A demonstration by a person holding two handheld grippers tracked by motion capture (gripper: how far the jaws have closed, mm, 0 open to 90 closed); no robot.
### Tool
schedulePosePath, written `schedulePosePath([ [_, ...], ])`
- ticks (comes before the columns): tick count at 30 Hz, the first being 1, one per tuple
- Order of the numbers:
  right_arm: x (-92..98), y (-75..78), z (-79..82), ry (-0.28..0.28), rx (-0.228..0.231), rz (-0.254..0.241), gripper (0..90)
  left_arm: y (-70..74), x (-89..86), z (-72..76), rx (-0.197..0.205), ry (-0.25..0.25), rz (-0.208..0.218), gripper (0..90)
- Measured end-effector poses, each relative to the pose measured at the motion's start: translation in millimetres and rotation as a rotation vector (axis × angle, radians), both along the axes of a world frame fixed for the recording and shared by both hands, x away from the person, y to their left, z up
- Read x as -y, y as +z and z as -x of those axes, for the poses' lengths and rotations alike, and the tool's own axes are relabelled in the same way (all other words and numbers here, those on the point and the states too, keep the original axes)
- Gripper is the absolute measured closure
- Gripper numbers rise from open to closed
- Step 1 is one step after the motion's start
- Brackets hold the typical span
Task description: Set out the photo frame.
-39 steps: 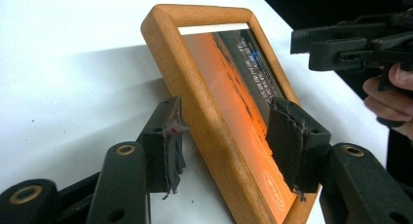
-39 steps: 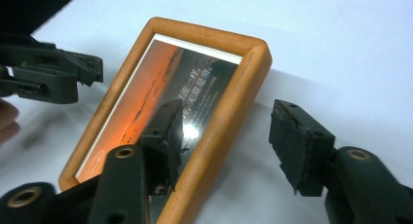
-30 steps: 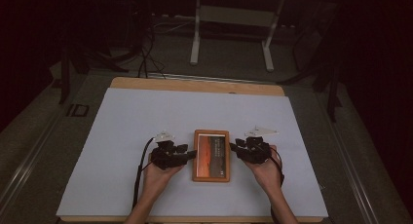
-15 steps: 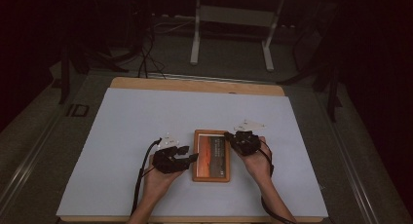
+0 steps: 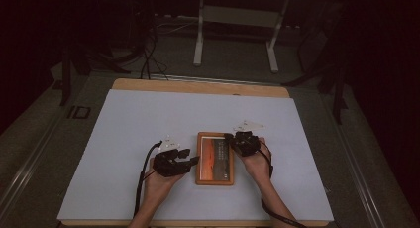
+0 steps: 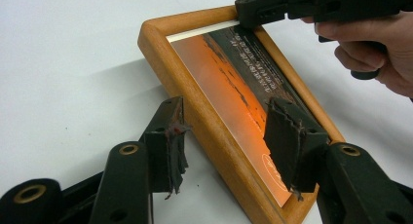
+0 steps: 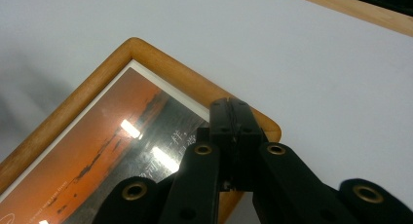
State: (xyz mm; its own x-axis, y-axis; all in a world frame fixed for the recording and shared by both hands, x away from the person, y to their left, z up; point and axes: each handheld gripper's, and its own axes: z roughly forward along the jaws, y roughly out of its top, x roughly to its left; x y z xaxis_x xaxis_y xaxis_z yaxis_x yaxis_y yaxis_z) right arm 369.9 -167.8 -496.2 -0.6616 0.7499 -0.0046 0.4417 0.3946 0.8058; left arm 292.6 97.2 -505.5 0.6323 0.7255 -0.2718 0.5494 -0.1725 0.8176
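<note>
Your wooden-framed picture with the orange sunset print (image 5: 215, 158) lies flat on the white table cover (image 5: 148, 119), near the front edge, right between your hands. A second ago both grippers sat level with each other at the frame's two long sides. Now they have split: your right gripper (image 5: 233, 140) has slid up to the frame's far right corner, and your left gripper (image 5: 194, 161) has dropped toward you and angled in at the left rail.

In the right gripper view the jaws are pressed tight together, with their tips over the top corner of the frame (image 7: 160, 136). Whether they pinch the rail's edge or just press down on it, I cannot tell from here. In the left gripper view your left jaws stand wide apart, straddling the near wooden rail (image 6: 214, 117), one pad (image 6: 170, 146) outside on the table cover and one (image 6: 287, 146) over the glass. Nothing is gripped there yet.

So it looks like one hand pins the corner while the other lines up a grasp. Close the left gently; glass chips easily.
</note>
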Motion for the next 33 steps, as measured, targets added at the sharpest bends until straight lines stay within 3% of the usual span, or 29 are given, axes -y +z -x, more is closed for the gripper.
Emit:
schedulePosePath([
  [6, 4.4, -0.8, -3.0, -0.017, -0.011, 0.003, 90.0, 1.5, -1.5, 1.7, 0.002, 0.008, -0.008, 49.9],
  [13, 19.3, -11.9, -8.5, -0.063, -0.060, -0.037, 90.0, 2.0, -4.7, 0.7, -0.004, 0.019, -0.002, 49.6],
  [21, 27.5, -24.8, -11.6, -0.095, -0.100, -0.035, 90.0, 5.7, -2.9, 5.2, -0.012, 0.004, 0.037, 49.5],
  [29, 28.7, -24.8, -12.2, -0.091, -0.109, -0.044, 90.0, 9.7, 2.3, 11.4, -0.018, -0.010, 0.085, 42.4],
  [33, 28.8, -25.1, -12.0, -0.093, -0.110, -0.050, 90.0, 11.5, 8.8, 13.8, -0.025, -0.019, 0.107, 34.6],
])
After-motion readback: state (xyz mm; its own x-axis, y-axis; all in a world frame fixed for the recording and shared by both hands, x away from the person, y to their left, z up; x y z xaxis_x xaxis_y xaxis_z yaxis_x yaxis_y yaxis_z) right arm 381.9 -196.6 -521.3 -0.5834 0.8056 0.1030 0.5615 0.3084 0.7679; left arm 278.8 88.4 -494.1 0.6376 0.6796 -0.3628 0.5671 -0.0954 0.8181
